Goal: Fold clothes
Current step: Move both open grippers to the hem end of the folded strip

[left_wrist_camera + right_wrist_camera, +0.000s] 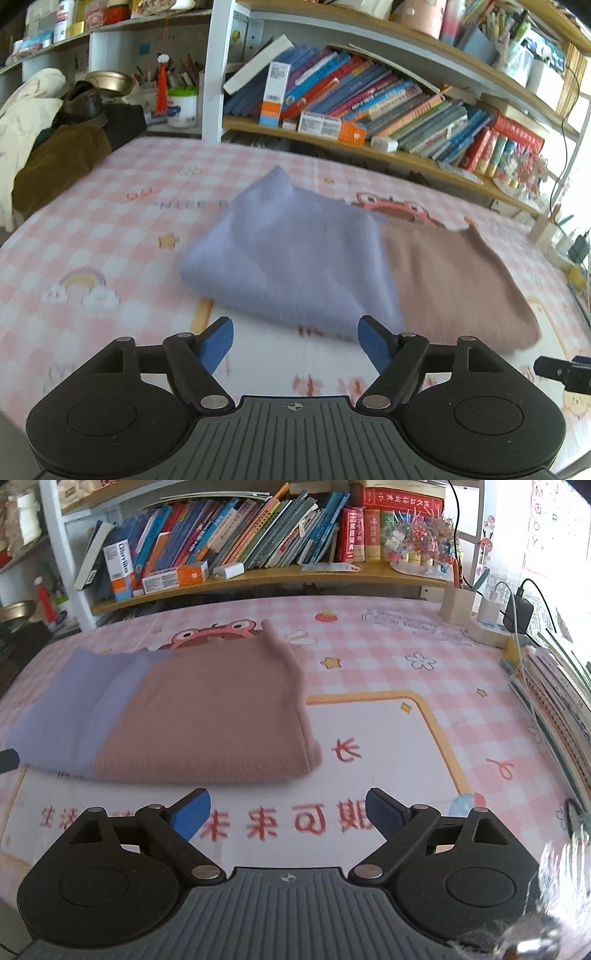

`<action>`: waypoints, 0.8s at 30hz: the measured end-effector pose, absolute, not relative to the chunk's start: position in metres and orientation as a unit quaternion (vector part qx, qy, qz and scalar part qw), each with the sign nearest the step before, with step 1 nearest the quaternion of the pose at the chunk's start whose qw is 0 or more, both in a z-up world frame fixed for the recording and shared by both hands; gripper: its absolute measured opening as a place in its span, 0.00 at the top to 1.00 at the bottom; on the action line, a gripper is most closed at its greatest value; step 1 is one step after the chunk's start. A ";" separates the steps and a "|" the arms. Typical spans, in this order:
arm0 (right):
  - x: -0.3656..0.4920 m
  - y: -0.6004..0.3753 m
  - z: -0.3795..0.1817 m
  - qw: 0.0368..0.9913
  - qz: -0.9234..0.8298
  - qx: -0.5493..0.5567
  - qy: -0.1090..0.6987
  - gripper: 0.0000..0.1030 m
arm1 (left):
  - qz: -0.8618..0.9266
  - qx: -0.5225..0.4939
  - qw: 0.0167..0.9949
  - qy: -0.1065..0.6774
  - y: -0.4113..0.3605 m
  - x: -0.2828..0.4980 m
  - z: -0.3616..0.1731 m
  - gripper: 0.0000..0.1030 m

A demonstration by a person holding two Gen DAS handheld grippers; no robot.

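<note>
Nearest: left gripper (295,341), jaws spread wide, blue pads (218,341) bare, nothing between them. It hangs over the white centre panel of the table cover (110,192), just short of the near edge of the folded garment (295,254). Its right pad overlaps the lavender hem in the picture; whether it touches cannot be told.

Right gripper (288,812), likewise wide open and empty, blue pads (192,812) clear of cloth. It sits over the red printed characters (266,823) on the cover, with the garment's near edge just beyond its left fingertip and a strip of bare cover between.

Garment: two-tone knit, lavender section on one side, dusty brown-pink (207,716) on the other, folded into a flat, roughly rectangular bundle. It lies on the table ahead of both grippers, near the middle; from the right wrist view it is left of centre, from the left wrist view centre to right. One lavender corner stands up as a peak at the far side. Its far edge partly covers a red cartoon creature (218,631) printed on the cover.

Further: pink-and-white check cover with stars, a rainbow and a yellow-bordered panel. Power strip with chargers (495,616) at the far right corner. Pile of brown and cream clothing (55,147) at the far left.

Farthest: bookshelf (351,103) with leaning books and boxes.
</note>
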State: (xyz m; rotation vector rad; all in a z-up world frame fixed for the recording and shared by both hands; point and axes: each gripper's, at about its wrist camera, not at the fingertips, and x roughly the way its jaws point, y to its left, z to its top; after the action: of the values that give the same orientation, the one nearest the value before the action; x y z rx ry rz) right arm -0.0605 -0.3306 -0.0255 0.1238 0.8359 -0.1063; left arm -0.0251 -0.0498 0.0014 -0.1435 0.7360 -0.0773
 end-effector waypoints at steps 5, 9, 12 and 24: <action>-0.079 -0.337 -0.029 0.907 -0.035 0.052 0.416 0.11 | -0.024 -0.069 0.926 0.370 -0.062 -0.049 -0.004 0.23; -0.089 -0.340 -0.031 0.906 -0.024 0.048 0.421 0.11 | -0.016 -0.069 0.925 0.374 -0.067 -0.062 -0.006 0.22; -0.092 -0.339 -0.032 0.905 -0.018 0.044 0.424 0.10 | -0.013 -0.072 0.923 0.377 -0.068 -0.066 -0.006 0.21; -0.078 -0.327 -0.031 0.900 -0.028 0.040 0.433 0.04 | -0.037 -0.076 0.914 0.396 -0.060 -0.046 -0.010 0.15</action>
State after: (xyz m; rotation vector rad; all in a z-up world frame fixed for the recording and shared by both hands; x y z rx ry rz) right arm -0.0781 -0.3268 -0.0311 0.0829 0.8965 -0.0589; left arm -0.0461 -0.0602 -0.0099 -0.1564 0.8153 -0.0764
